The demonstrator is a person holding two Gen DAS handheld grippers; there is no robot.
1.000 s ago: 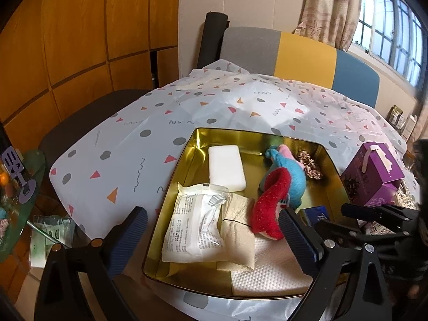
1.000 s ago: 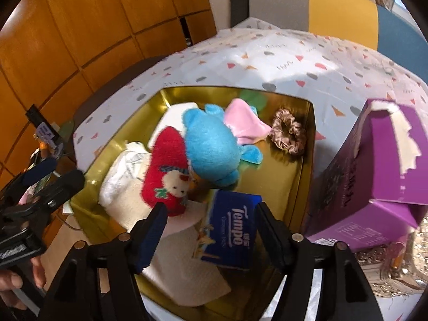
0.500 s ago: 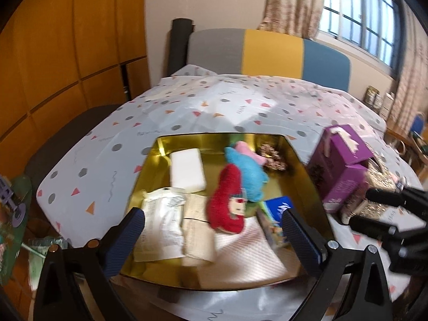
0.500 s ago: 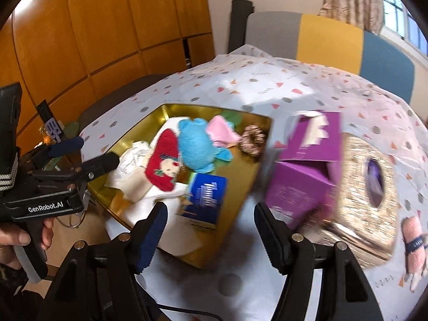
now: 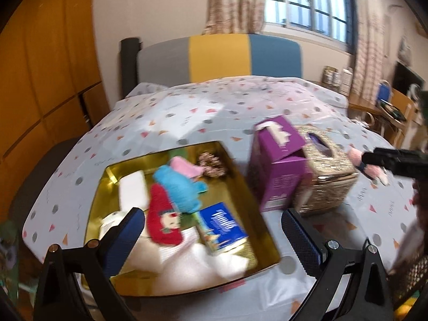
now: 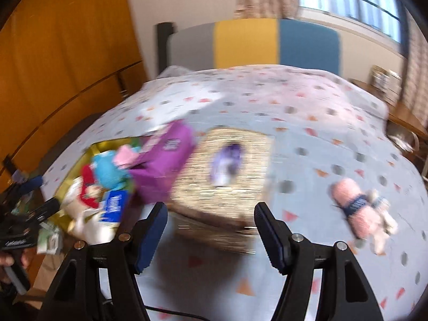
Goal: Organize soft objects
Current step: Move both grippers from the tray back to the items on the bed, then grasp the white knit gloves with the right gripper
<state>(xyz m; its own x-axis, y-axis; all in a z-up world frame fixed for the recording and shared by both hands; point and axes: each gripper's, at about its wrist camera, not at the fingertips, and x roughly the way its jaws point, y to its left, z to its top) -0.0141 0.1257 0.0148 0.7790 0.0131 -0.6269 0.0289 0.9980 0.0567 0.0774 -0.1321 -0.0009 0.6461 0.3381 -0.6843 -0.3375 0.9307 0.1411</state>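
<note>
A gold tray (image 5: 264, 224) on the patterned cloth holds a red plush doll (image 5: 163, 219), a blue and pink plush (image 5: 176, 184), a blue tissue pack (image 5: 223, 224), a hair scrunchie (image 5: 211, 160), white packets and cloths. My left gripper (image 5: 211, 243) hovers open over the tray's near side, nothing between its fingers. My right gripper (image 6: 210, 230) is open and empty above the cloth in front of a glittery gold tissue box (image 6: 227, 176). A pink plush toy (image 6: 358, 211) lies on the cloth to its right. The right gripper also shows at the right edge of the left wrist view (image 5: 396, 160).
A purple box (image 5: 278, 165) stands between the tray and the gold tissue box (image 5: 323, 171). The table (image 6: 294, 107) carries a dotted cloth; a grey, yellow and blue sofa back (image 5: 222, 56) stands behind. Wooden wall panels are at the left, a window at the right.
Both grippers have swung to the right and risen a little. The right one left the tray and now faces the gold tissue box, with the pink plush toy come into view.
</note>
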